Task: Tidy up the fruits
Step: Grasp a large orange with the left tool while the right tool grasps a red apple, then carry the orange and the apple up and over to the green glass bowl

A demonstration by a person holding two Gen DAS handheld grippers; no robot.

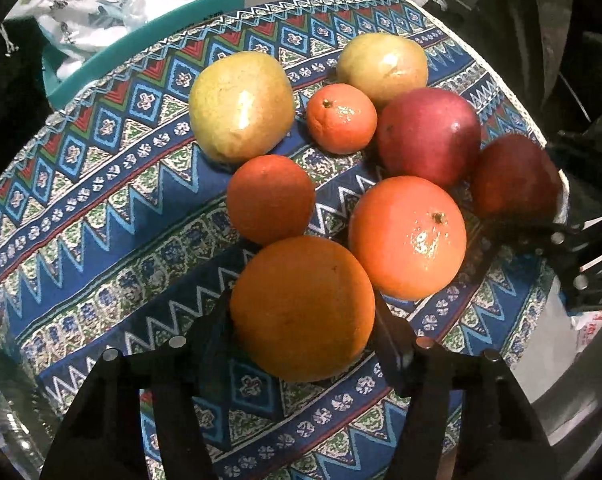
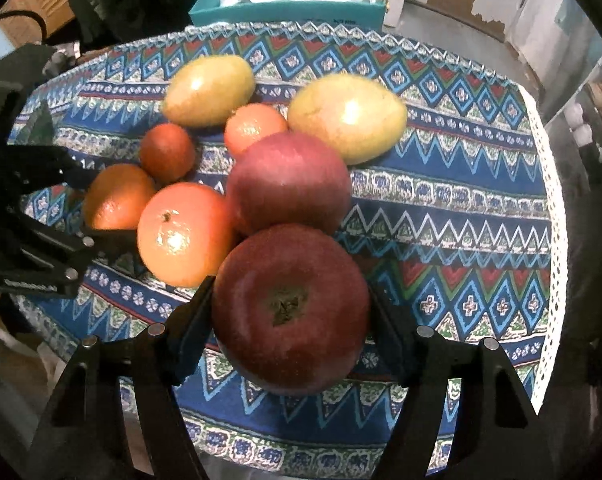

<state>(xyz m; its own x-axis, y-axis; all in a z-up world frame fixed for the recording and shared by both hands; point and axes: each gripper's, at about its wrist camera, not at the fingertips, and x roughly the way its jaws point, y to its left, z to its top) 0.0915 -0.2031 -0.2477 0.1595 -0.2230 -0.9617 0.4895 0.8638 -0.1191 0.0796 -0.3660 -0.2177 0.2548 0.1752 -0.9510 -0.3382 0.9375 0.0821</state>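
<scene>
Several fruits lie on a patterned blue cloth (image 1: pixel 101 216). My left gripper (image 1: pixel 303 316) is shut on a large orange (image 1: pixel 301 308) at the near edge of the group; it also shows in the right wrist view (image 2: pixel 117 196). My right gripper (image 2: pixel 291 312) is shut on a dark red apple (image 2: pixel 291 308), which shows at the right in the left wrist view (image 1: pixel 513 176). A second red apple (image 2: pixel 289 180), a big orange (image 2: pixel 181 232), two small tangerines (image 1: pixel 341 124) (image 1: pixel 269 198) and two yellow-green mangoes (image 1: pixel 241 104) (image 1: pixel 381 64) lie between.
A teal box (image 1: pixel 149 40) with white plastic bags stands behind the table; it also shows in the right wrist view (image 2: pixel 285 8). The cloth's white lace edge (image 2: pixel 549 208) marks the table's right side. Bare cloth lies left of the fruit (image 1: pixel 81 240).
</scene>
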